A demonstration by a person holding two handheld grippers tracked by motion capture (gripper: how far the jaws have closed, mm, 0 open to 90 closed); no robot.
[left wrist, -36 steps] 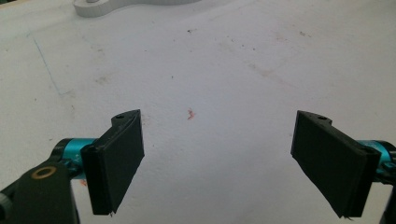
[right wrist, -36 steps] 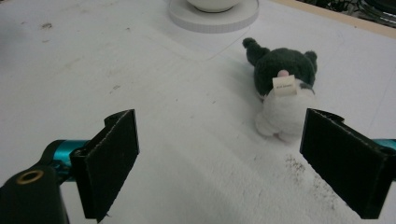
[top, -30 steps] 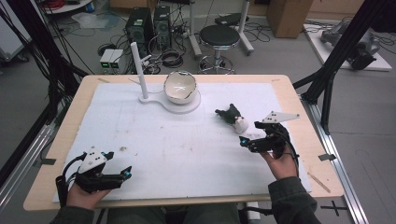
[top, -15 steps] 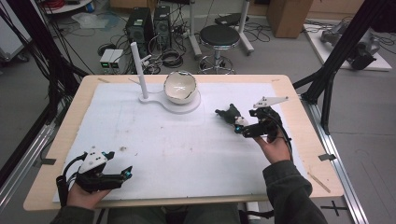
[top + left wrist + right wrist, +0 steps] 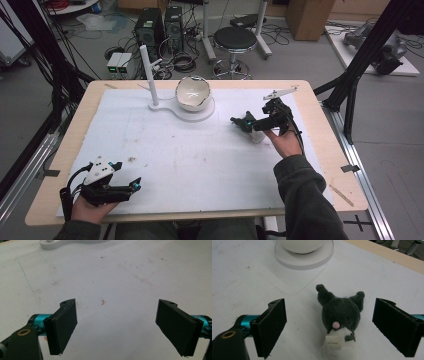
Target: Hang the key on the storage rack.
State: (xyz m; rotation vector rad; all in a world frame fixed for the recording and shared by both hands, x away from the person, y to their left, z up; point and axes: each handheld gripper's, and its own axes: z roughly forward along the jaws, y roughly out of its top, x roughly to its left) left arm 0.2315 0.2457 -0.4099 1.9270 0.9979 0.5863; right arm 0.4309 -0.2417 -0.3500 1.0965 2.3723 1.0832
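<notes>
My right tool (image 5: 248, 121) sits over the far right part of the bench (image 5: 70, 145), jaws spread wide with the small plush toy (image 5: 340, 312) lying between them and touching neither. In the right gripper view the toy is dark grey with two ears pointing away from me, a pink spot and a small white tag (image 5: 333, 341) at the near end, where its body turns white. It lies flat on the white mat (image 5: 190, 165), with bare mat on both sides between it and each pad. Beyond it, well apart, stands the white bowl (image 5: 192, 93) on its round white base (image 5: 207, 111); a thin white post (image 5: 148, 75) rises from the left end of the same base. None of these blocks the path to the toy. My left tool (image 5: 131, 186) rests at the near left corner of the bench, far from the toy, released as well, jaws wide with only stained mat between them; a small reddish mark (image 5: 102, 302) shows there. Past the far edge, on the floor, stand a black stool (image 5: 235, 39) and computer cases (image 5: 162, 22) among cables.
</notes>
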